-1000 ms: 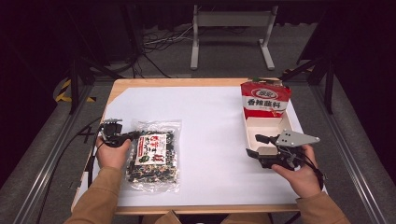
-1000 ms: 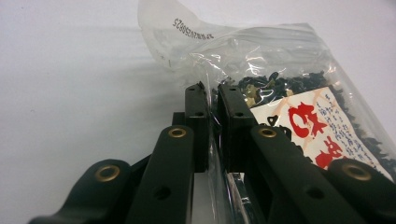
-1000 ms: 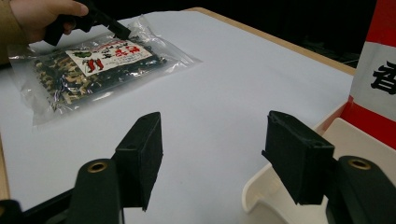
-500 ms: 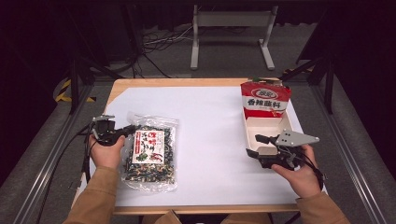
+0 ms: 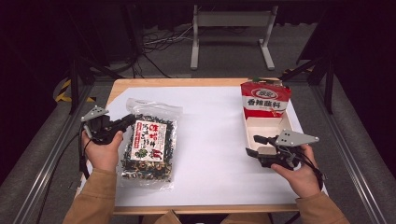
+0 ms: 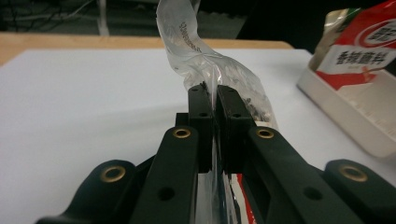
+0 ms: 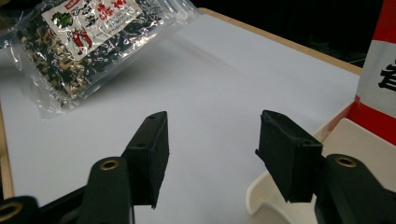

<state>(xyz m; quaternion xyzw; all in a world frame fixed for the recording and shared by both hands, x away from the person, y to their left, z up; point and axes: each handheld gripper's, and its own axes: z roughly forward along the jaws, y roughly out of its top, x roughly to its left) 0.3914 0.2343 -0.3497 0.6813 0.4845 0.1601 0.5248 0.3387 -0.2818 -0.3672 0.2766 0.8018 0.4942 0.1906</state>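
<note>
- L gripper (image 5: pixel 125 122), lower left of the high view: jaws clenched on the clear edge of the snack bag (image 5: pixel 148 143). In the L gripper view the gripper (image 6: pixel 215 99) sits mid-frame w/ the bag (image 6: pixel 205 60) film pinched flat between the pads, and the film rises above the tips to the upper centre.
- Bag in the high view: just right of the L hand (image 5: pixel 103 151), left-centre of frame, on the white sheet (image 5: pixel 210 135). Its gripper-side edge is raised, the rest slopes down to the sheet. Dark contents, red-and-white label in the middle.
- R gripper (image 5: pixel 256 145), lower right of the high view, held by the R hand (image 5: pixel 299 175): jaws parted, nothing between them, and they've just been closing a bit. Well apart from the bag, which lies across the sheet to the left.
- R gripper view: gripper (image 7: pixel 212 144) at the bottom, bare sheet showing in the gap; bag (image 7: pixel 84 42) far off in the upper left.
- White tray (image 5: pixel 285 126) just beyond the R gripper tips, right-centre of the high view; its rim sits by the right-hand jaw in the R gripper view.
- Red-and-white packet (image 5: pixel 264 99) stands upright at the tray's far end, upper right.
- Wooden table (image 5: pixel 187 82) edge beyond the sheet, upper centre.
</note>
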